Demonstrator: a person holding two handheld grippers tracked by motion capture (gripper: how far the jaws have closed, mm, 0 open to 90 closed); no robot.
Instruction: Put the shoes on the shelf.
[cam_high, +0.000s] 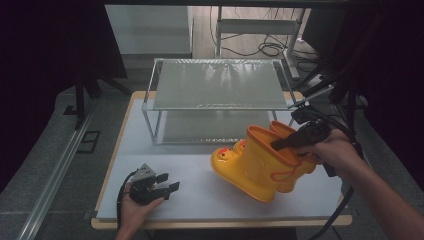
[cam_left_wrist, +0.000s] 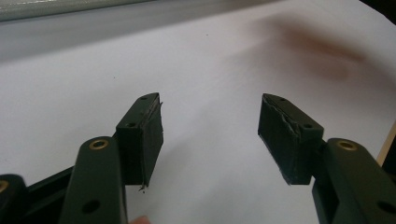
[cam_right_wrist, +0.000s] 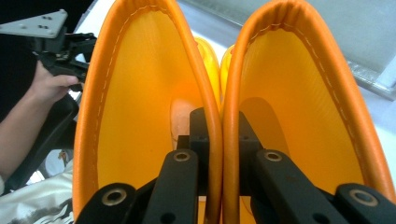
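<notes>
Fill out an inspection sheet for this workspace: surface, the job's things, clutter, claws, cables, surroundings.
Surface: white table top with a pale wooden edge, bare in front of the left claw.
Job's things: pair of yellow rubber boots, orange-rimmed, side by side, tilted.
Clutter: nothing seen.
Claws: right claw pinches the two touching inner walls of the boots, one jaw inside each shaft. Left claw is open, with nothing between its jaws, low over the table.
Cables: black cable trails from the left claw; more cables lie on the floor beyond.
Surroundings: two-tier metal-framed shelf at the table's far side, both tiers bare; dark room around.
</notes>
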